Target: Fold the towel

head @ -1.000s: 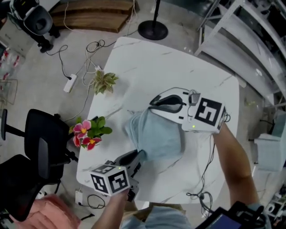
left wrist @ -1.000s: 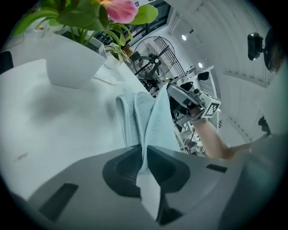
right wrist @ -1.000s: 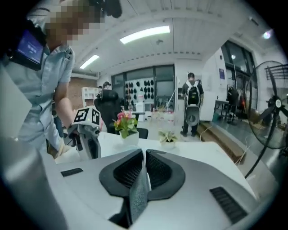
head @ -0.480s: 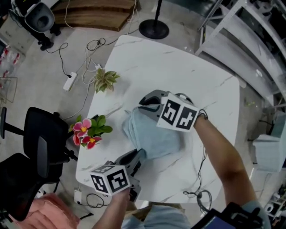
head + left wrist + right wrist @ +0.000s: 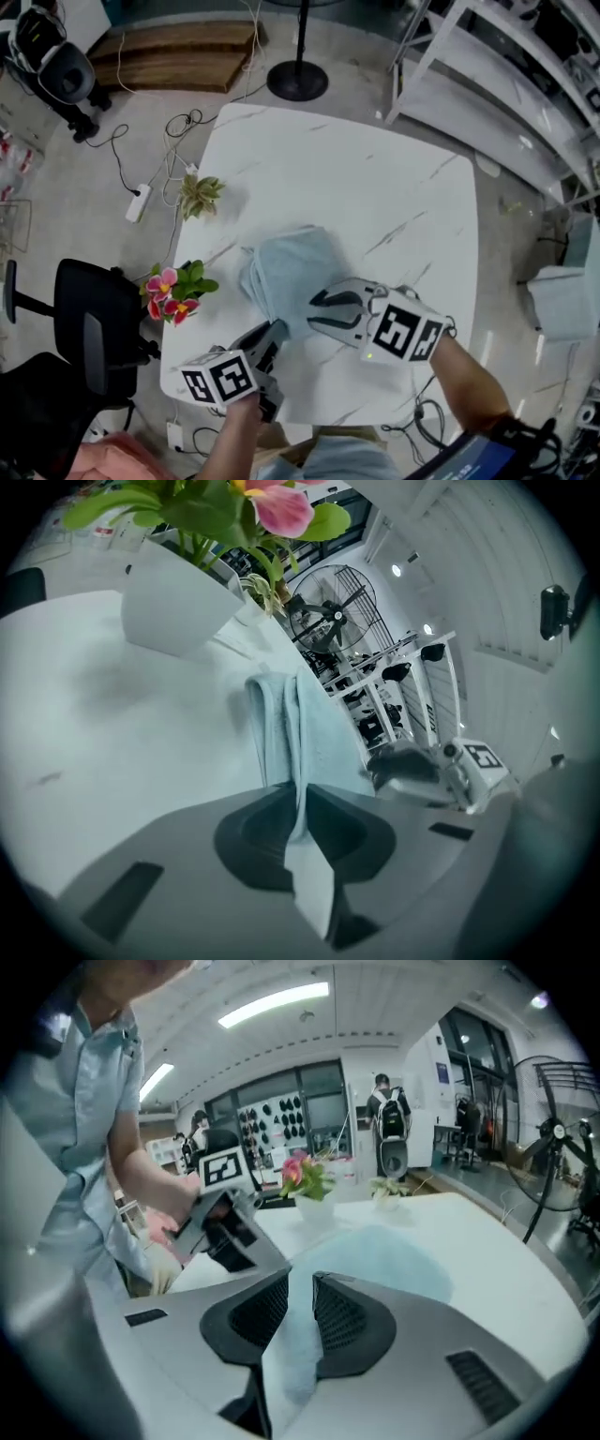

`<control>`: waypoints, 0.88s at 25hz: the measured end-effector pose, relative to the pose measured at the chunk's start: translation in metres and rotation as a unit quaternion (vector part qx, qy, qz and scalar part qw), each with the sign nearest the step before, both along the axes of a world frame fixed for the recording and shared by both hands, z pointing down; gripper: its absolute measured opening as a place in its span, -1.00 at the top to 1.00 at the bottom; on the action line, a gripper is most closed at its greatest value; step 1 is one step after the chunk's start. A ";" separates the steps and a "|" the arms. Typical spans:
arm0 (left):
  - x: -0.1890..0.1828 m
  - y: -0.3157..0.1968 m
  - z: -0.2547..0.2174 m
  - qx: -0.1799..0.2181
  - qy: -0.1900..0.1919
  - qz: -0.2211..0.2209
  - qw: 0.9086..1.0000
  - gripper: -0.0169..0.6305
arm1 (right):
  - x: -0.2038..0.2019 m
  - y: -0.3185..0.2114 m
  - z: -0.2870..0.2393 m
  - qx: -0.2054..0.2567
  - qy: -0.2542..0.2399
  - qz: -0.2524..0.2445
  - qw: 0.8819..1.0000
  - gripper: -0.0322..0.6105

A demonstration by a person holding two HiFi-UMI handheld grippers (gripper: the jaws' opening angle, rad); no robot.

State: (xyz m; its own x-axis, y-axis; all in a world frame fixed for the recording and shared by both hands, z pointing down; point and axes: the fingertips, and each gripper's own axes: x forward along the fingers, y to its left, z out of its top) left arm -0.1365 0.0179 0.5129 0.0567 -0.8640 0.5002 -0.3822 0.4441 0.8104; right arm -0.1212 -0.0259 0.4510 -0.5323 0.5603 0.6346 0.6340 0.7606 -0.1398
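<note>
Evidently a fold had just been completed. Over the past second the right hand-held gripper (image 5: 317, 305) was swept from the far side of the towel (image 5: 286, 272) across to its near edge, and the far edge of the cloth was carried over with it (the towel now lay as a smaller, doubled pad). Its jaws had just been opening. In the right gripper view they were seen slightly apart, with blue cloth showing in the gap but apparently no longer pinched.

The left hand-held gripper (image 5: 270, 335) was kept where it was, closed on the towel's near corner. In the left gripper view a thin fold of cloth was seen clamped between its pads.

The towel was laid on the white desk (image 5: 375, 187), left of centre, near the flowers (image 5: 173, 284), with both hand-held grippers at its near edge. It was judged that one fold was done and the carried edge was being released. The layers still had to be aligned, and a further fold could be called for before the task was counted finished.
</note>
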 end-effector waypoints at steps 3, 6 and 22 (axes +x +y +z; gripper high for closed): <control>0.001 0.000 0.000 0.002 0.003 0.004 1.000 0.84 | 0.013 0.011 0.040 0.061 0.016 -0.009 0.998 0.60; 0.002 0.006 -0.007 0.000 -0.012 0.023 1.000 0.80 | 0.013 0.011 0.042 0.045 0.015 0.019 0.999 0.58; -0.027 0.069 -0.221 0.148 -0.333 0.032 0.931 0.82 | 0.074 -0.038 -0.150 -0.076 -0.204 0.395 0.892 0.57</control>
